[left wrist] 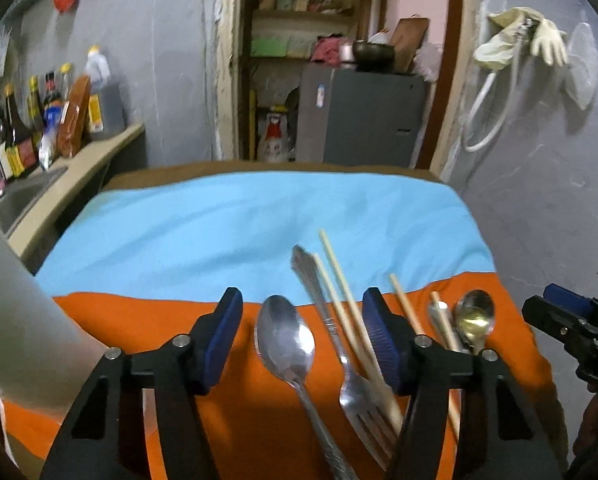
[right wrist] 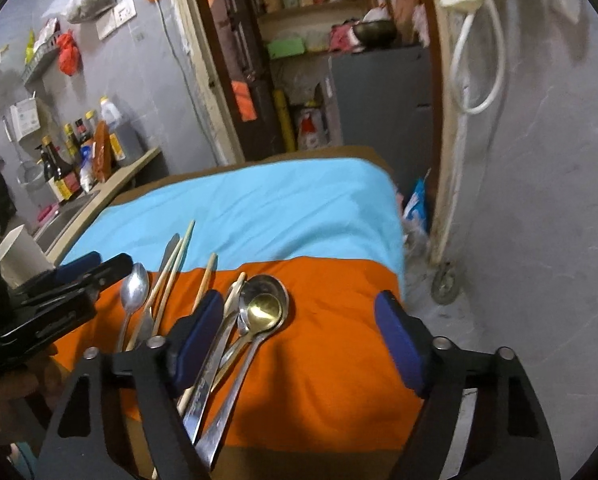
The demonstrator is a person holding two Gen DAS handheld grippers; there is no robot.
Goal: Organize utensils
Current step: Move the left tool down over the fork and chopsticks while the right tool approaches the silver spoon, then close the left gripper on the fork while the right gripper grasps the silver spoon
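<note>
On the orange cloth (left wrist: 187, 320), steel spoon (left wrist: 285, 338) between the left gripper (left wrist: 303, 340)'s parted, empty jaws: rigid, slick (grip its slim handle).

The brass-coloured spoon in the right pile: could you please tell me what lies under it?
The small brass-coloured spoon rests in the bowl of a larger steel ladle-like spoon, on the orange cloth. Whatever lies under their crossed handles is covered.
</note>
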